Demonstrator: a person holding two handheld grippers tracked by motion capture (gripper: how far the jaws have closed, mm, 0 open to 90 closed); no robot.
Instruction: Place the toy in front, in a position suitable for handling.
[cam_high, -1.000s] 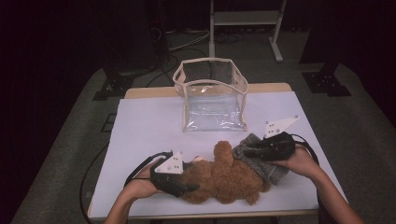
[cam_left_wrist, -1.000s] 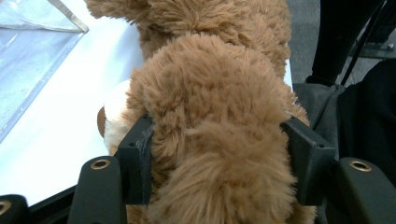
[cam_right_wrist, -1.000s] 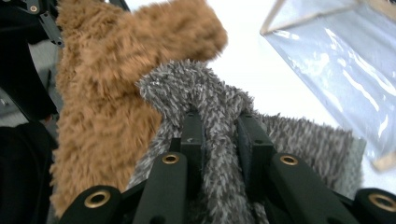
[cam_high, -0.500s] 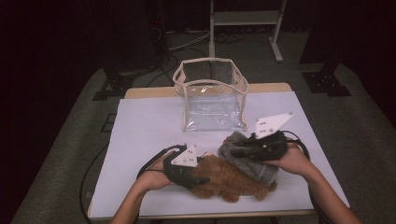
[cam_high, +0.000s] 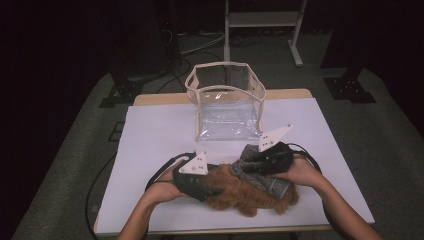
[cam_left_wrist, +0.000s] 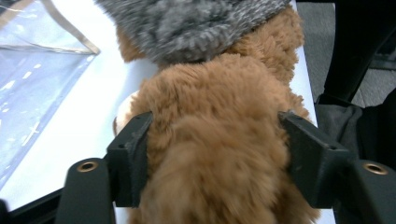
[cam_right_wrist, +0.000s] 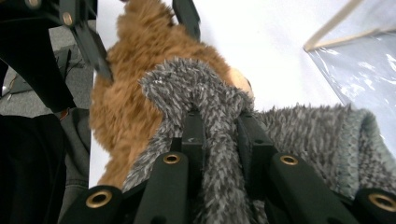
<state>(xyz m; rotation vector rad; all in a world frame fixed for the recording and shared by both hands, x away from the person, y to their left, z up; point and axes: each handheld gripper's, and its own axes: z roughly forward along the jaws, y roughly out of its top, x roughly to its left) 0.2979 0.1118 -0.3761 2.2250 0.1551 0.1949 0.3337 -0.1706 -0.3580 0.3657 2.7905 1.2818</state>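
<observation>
A brown plush toy (cam_high: 240, 194) lies on the white table near its front edge. My left gripper (cam_high: 214, 192) grips the toy's body (cam_left_wrist: 215, 140) from the left. Its jaws have just been opening, but both pads still touch the fur. A grey fuzzy knit cloth (cam_high: 265, 181) is draped over the toy's far end. My right gripper (cam_high: 248, 163) is shut on a bunched fold of that cloth (cam_right_wrist: 303, 135), just above the toy (cam_right_wrist: 135, 84). In the right gripper view the left gripper (cam_right_wrist: 140, 37) straddles the toy farther off.
A clear plastic bag with a beige rim (cam_high: 227, 102) stands open at the back middle of the table (cam_high: 160, 135). Cables trail from both grippers. Dark floor and stand legs (cam_high: 260, 30) lie beyond the table.
My right gripper has moved left with the grey cloth, drawing it over the toy's upper end, which now hides under it. The left hand has barely shifted.
</observation>
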